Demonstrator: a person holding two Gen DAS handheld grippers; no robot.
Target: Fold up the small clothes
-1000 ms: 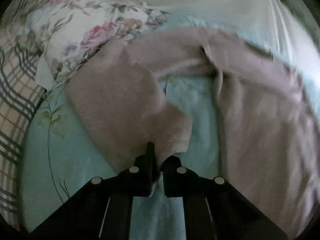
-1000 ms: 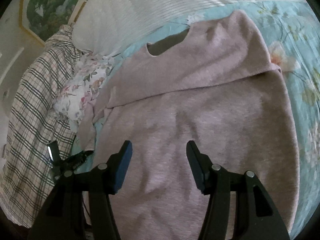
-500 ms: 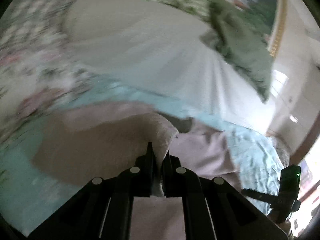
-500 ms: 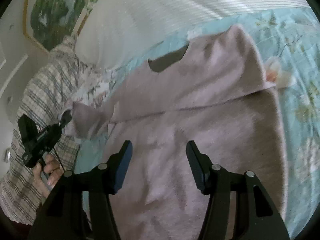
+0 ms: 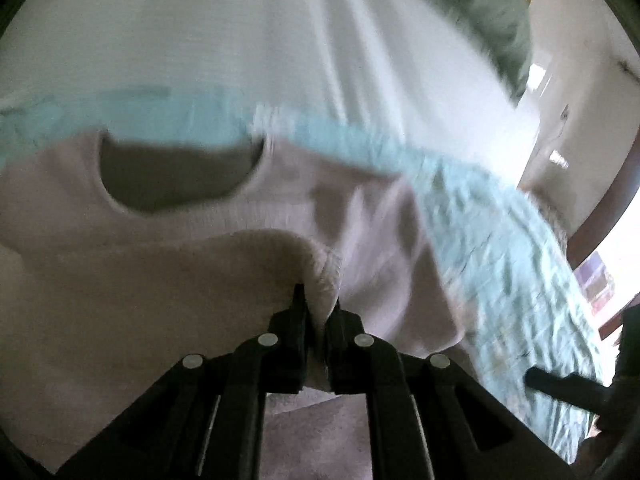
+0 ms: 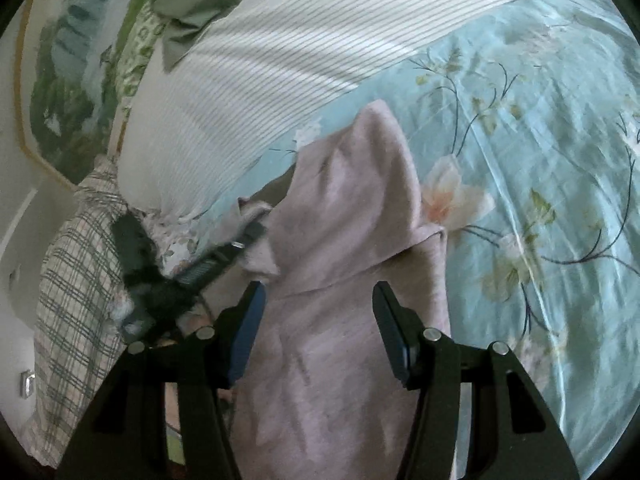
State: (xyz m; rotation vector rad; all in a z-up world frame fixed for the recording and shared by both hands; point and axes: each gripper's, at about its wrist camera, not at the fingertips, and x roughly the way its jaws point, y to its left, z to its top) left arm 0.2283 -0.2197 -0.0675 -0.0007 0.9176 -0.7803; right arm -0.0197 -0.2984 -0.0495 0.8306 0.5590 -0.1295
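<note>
Our left tongs (image 5: 318,308) are pinched tight on the cuff (image 5: 324,276) of the sweater's sleeve, so that we can carry that sleeve across the body of the garment without letting it slip. The knit bunches just above the tips, which tells us the grip is on a doubled edge, not a single layer. Our right tongs (image 6: 318,320) stand wide and hold nothing; they hover low over the sweater (image 6: 340,340), we judge to be ready to pin the cloth flat or to take the hem once the sleeve is laid.

The sweater, a pale pinkish knit, lies spread on the bed (image 6: 540,140), on its light blue flowered sheet. In the right view one sleeve (image 6: 360,200) is already turned in across the chest, its fold line running slantwise just beyond our open tongs. The other sleeve is the one in hand, and it is lifted over the chest so the two can lie crossed, giving a narrow, even strip to fold up afterwards.

Further off in the left view the neckline (image 5: 176,176) gapes dark, facing the head of the bed. Beyond it lies a white striped pillow (image 6: 300,60), with a checked cloth (image 6: 68,280) off to the left side and a green cloth (image 6: 188,0) at the top.
</note>
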